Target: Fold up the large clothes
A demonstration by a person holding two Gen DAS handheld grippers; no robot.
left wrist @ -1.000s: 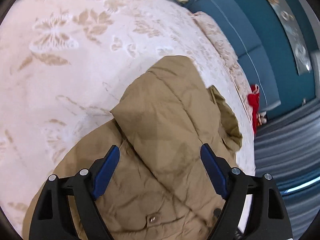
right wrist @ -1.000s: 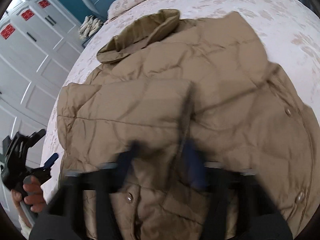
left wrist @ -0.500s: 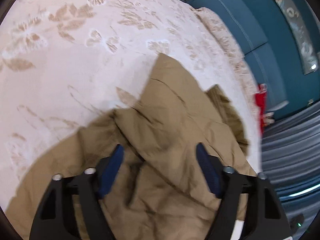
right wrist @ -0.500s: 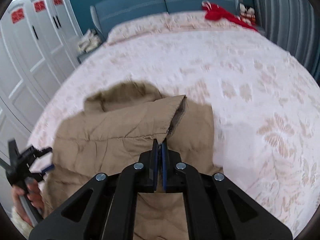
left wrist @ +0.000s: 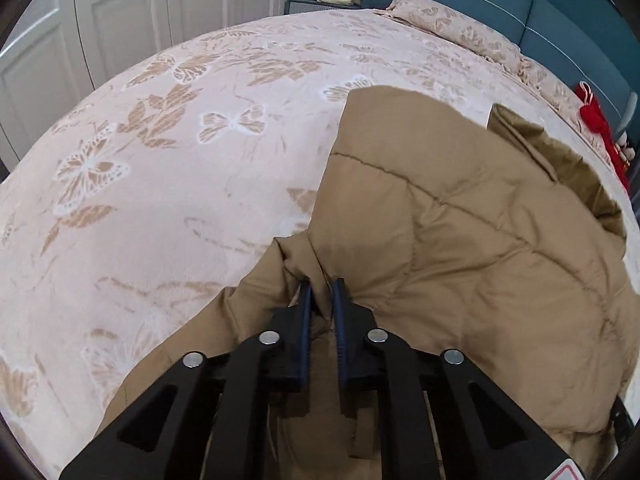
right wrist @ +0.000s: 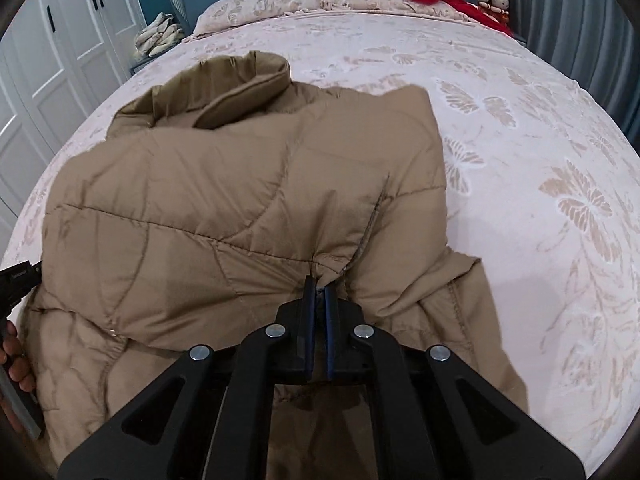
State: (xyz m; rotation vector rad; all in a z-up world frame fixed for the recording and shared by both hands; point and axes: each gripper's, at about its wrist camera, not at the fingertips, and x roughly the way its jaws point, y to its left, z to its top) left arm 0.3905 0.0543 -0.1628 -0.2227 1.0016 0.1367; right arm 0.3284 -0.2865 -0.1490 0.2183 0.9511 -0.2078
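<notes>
- A white panelled wardrobe (right wrist: 52,52) is seen at the far left.
- The tan quilted puffer jacket (right wrist: 248,200) is spread on the pale butterfly-patterned bedspread (right wrist: 560,200).
- A fold at the jacket's left edge is being closed on by the left gripper (left wrist: 321,296).
- A bunched fold at its near right is pinched by the narrow-set right gripper (right wrist: 318,288).

The jacket's (right wrist: 248,208) lower part is disappearing under the right gripper (right wrist: 319,286) and running off the bottom edge. The left gripper (left wrist: 320,292) is closing on a fold, covering the cloth beneath. At the left edge a hand (right wrist: 14,354) is showing only partly. Small dolls (right wrist: 494,2) by the headboard are staying too tiny to make out.
</notes>
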